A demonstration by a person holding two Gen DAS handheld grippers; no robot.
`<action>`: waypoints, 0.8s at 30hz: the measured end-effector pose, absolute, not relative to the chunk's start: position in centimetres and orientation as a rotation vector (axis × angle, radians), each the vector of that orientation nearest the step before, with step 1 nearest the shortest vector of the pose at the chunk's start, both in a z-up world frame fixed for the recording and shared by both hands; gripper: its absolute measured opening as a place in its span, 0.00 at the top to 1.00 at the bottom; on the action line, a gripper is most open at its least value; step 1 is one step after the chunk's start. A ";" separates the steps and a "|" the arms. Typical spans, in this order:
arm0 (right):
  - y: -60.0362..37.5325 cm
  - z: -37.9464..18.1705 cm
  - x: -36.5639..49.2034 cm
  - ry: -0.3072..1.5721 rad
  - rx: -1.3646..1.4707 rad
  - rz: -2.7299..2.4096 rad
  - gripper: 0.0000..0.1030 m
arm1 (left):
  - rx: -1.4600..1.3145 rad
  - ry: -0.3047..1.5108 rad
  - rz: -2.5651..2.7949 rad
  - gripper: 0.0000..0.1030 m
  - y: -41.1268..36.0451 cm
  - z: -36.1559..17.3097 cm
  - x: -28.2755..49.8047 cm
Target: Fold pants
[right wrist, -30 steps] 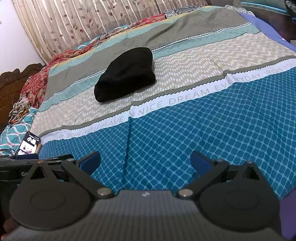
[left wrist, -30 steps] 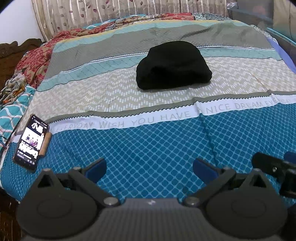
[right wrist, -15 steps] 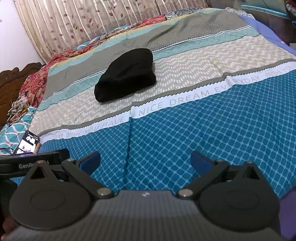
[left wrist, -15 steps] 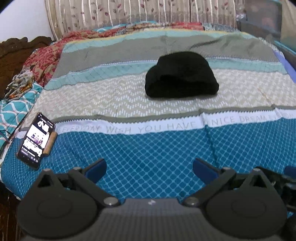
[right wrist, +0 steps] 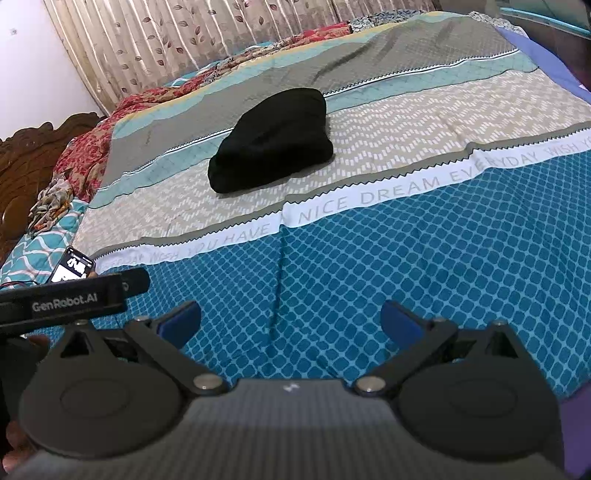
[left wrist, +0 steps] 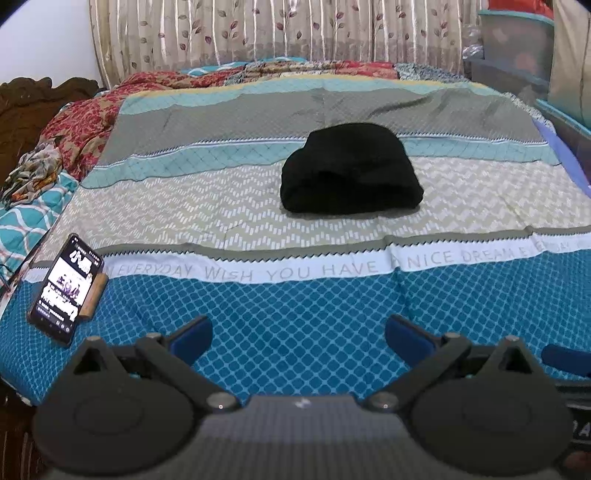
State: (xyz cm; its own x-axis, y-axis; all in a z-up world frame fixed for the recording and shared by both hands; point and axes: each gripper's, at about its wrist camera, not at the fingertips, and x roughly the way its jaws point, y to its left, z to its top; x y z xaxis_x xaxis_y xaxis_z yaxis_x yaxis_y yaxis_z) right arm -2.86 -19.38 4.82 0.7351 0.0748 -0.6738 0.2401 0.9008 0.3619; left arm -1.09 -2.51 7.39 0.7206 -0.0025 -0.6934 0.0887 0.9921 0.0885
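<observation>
Since a second ago, both of my views are sitting further back from the black pants [left wrist: 350,170]: the bundle is looking smaller and higher in the left wrist view, and more of the curtain [left wrist: 258,33] behind the bed [left wrist: 295,302] is coming into sight. I am reading that as pulling away from a finished fold rather than reaching in, so the task is probably at or near its end.

My left hand-held gripper [left wrist: 298,330] is holding nothing, its blue pads spread wide over the teal diamond band of the bedspread, well short of the pants. My right hand-held gripper [right wrist: 291,319] is doing the same, wide and empty, with the left tool's body crossing its lower left corner.

Relative to the white lettered stripe [left wrist: 295,271] on the bedspread, the pants are lying on the far side, well apart from it, on the beige zigzag band and reaching into the pale teal and grey ones. They are resting as a compact, rounded bundle with a thick folded edge facing the stripe and me. Their long axis is running roughly along the stripe, though the bundle is nearly as deep as it is wide, so I cannot tell waist from hem.

A phone [left wrist: 66,288] is lying at the stripe's left end, well clear of the pants.
</observation>
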 end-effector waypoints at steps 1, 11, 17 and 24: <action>-19.4 4.9 -2.9 0.743 0.450 -0.097 0.00 | 0.117 0.760 -0.051 0.00 -2.5 7.5 -1.2; -19.4 5.0 -3.0 0.740 0.452 -0.100 0.00 | 0.134 0.827 -0.032 0.00 -2.7 7.3 -1.4; -19.3 5.0 -2.9 0.742 0.456 -0.100 0.00 | 0.127 0.862 -0.019 0.00 -2.4 7.2 -1.2; -19.4 5.0 -2.9 0.747 0.458 -0.098 0.00 | 0.129 0.887 0.003 0.00 -2.3 6.8 -0.9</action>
State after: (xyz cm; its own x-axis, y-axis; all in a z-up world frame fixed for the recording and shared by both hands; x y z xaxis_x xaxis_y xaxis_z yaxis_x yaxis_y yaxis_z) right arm -2.87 -19.40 4.97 0.7342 0.0740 -0.6749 0.2461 0.8974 0.3662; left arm -0.93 -2.28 6.81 0.6319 0.0558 -0.7730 0.0511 0.9922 0.1133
